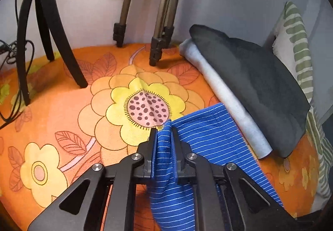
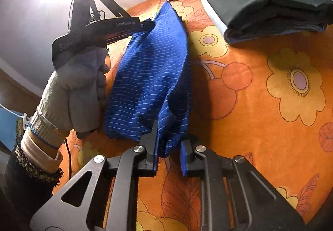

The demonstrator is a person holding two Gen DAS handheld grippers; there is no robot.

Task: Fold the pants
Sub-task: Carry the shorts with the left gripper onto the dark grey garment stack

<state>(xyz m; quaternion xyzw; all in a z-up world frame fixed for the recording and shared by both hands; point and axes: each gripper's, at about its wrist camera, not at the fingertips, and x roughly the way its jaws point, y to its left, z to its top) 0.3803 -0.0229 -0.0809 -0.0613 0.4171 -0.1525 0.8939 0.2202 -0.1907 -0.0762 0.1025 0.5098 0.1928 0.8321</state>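
Observation:
The pants [image 1: 208, 139] are blue with thin white stripes. In the left wrist view my left gripper [image 1: 164, 131] is shut on a bunched fold of them, and the rest drapes down to the right over the orange flowered cover [image 1: 83, 106]. In the right wrist view the pants [image 2: 149, 77] hang in the air from the left gripper [image 2: 148, 24], held by a gloved hand. My right gripper [image 2: 169, 141] is at their lower edge; its jaws stand apart with a fold of cloth between them, against the left finger.
A folded dark grey cloth [image 1: 260, 85] lies on a white pad [image 1: 229, 102] at the right, next to a green striped cushion [image 1: 299, 47]. Tripod legs [image 1: 162, 43] and a black stand [image 1: 56, 39] stand at the back by the wall.

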